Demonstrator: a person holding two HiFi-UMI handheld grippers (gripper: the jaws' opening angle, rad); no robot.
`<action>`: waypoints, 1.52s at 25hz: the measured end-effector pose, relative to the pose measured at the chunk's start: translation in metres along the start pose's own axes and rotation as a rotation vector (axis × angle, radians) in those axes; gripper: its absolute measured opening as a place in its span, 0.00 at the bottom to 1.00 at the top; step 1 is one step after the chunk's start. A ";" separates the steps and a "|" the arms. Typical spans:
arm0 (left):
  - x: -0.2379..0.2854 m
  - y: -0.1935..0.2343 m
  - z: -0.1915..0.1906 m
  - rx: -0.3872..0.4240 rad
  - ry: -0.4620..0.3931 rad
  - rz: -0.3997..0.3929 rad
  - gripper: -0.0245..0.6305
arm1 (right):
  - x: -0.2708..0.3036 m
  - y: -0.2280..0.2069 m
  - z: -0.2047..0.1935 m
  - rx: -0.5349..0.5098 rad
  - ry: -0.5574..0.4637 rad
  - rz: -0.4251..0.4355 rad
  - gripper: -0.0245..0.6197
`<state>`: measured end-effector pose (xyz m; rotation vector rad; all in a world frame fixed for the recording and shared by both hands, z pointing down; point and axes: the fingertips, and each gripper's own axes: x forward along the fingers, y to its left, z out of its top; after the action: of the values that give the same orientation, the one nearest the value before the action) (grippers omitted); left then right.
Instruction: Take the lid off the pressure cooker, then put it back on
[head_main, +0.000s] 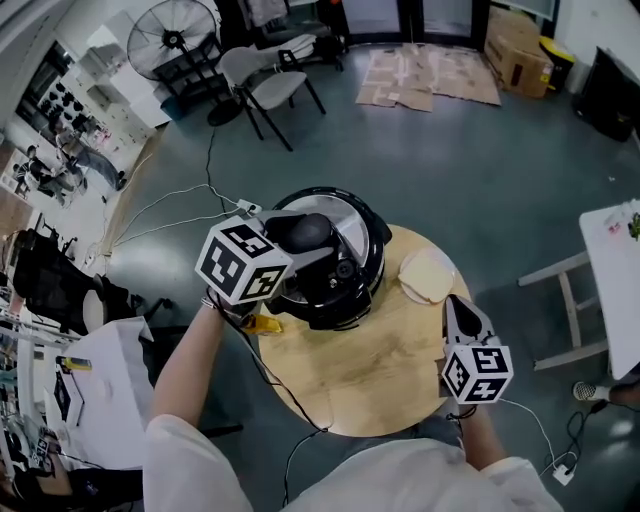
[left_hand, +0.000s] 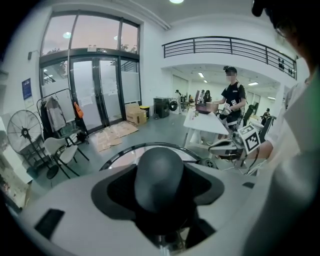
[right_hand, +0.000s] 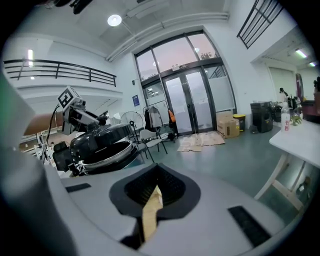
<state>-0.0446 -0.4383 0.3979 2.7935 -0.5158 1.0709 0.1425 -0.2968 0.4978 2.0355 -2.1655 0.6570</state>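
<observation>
Bench (head_main: 370, 372) — round, wooden top, on a grey floor; carries everything listed below.

Cooker (head_main: 332, 312) — black pressure cooker, standing at the far left part of the bench, its steel rim showing under the lid.

Lid (head_main: 348, 226) — black rim with a shiny centre. It hangs over the cooker, tilted, not seated. In the right gripper view a gap shows between the lid and the pot rim on the side facing that tool.

Left tool (head_main: 306, 240) — reaches in from the bench's left edge and points down onto the middle of the lid. Its jaws stand about half open and are clamped on the knob, one jaw on each side.

Right tool (head_main: 458, 306) — at the bench's right edge, well apart from the cooker, pointing across the bench towards it. Its jaws are drawn together to a thin slit, with nothing between them; only the bench top shows through.

Knob (left_hand: 160, 175) — dark, rounded, at the lid's centre. It fills the space between the left tool's jaws.

Pad (head_main: 427, 276) — pale, roundish, flat on the bench. It lies just right of the cooker, between it and the right tool.

Yellow item (head_main: 263, 324) — small, at the bench's left edge, under the left tool; its kind cannot be made out.
</observation>
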 end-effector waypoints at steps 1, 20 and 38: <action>-0.003 -0.003 0.000 -0.005 -0.005 0.005 0.47 | -0.002 0.002 0.001 -0.003 -0.006 0.004 0.04; -0.064 -0.044 0.019 -0.187 -0.045 0.188 0.47 | -0.004 -0.006 0.054 -0.089 -0.036 0.180 0.04; -0.135 -0.139 -0.063 -0.412 -0.080 0.427 0.46 | -0.035 0.052 0.043 -0.201 0.003 0.436 0.04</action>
<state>-0.1290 -0.2574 0.3585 2.4205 -1.2285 0.7940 0.1047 -0.2796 0.4340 1.4769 -2.5774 0.4528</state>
